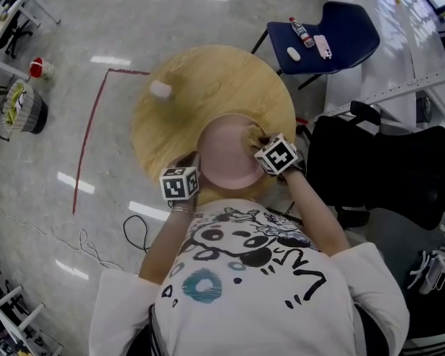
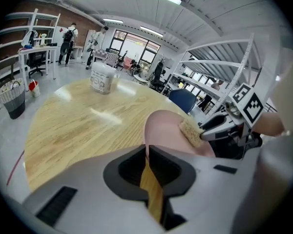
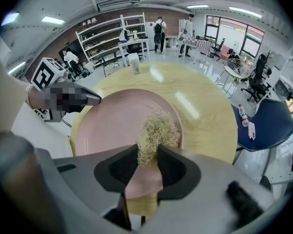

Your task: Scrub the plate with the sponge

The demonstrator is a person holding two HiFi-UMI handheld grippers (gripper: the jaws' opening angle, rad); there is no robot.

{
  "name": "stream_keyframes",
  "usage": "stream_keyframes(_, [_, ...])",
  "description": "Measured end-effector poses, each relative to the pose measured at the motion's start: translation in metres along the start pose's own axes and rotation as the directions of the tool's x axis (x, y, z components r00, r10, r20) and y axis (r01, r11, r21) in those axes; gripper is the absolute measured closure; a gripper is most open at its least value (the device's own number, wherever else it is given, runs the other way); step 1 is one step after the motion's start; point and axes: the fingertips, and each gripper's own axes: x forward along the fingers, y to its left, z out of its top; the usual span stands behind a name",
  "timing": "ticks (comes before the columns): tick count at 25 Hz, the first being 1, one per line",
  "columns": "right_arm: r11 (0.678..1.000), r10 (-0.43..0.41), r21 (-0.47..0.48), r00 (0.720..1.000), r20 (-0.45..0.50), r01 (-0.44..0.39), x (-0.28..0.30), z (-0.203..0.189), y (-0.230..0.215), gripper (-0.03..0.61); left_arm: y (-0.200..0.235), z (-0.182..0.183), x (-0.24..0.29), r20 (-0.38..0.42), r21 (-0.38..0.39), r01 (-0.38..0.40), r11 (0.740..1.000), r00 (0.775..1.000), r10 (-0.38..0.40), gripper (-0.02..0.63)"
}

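Note:
A pink plate [image 1: 224,158] is at the near edge of the round wooden table [image 1: 208,73], seemingly tilted up off it. My left gripper [image 1: 195,167] is shut on the plate's near-left rim [image 2: 146,147], which runs between the jaws in the left gripper view. A straw-coloured, fibrous sponge [image 3: 158,129] presses against the plate's face [image 3: 107,126] near its right side. My right gripper [image 3: 147,157] is shut on this sponge. The left gripper view shows the sponge [image 2: 190,130] on the plate [image 2: 166,126] with the right gripper [image 2: 207,130] behind it.
A white cup [image 1: 161,89] stands at the far left of the table. A blue chair [image 1: 334,32] beyond the table carries a bottle and small items. A black chair [image 1: 386,165] is at my right, a waste bin [image 1: 22,110] far left on the floor.

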Motion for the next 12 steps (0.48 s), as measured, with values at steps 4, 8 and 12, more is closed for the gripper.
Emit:
stream_keyframes(4, [1.0,0.03,0.005,0.999,-0.03,-0.029,-0.009,-0.021,0.016,0.449,0.002,0.001,-0.001,0.004,-0.01,-0.014,1.0,1.0,0.014,0.581])
stream_keyframes(8, [0.997,0.079,0.006,0.996,-0.05,-0.079,-0.014,-0.034,0.039,0.449,0.003,0.001,-0.002,0.01,-0.03,-0.02,0.999,1.0,0.02,0.583])
stream_keyframes(12, [0.991,0.114,-0.055,0.991,-0.065,-0.118,-0.01,-0.038,0.068,0.449,0.003,0.0,-0.002,0.004,-0.051,-0.023,0.998,1.0,0.024,0.583])
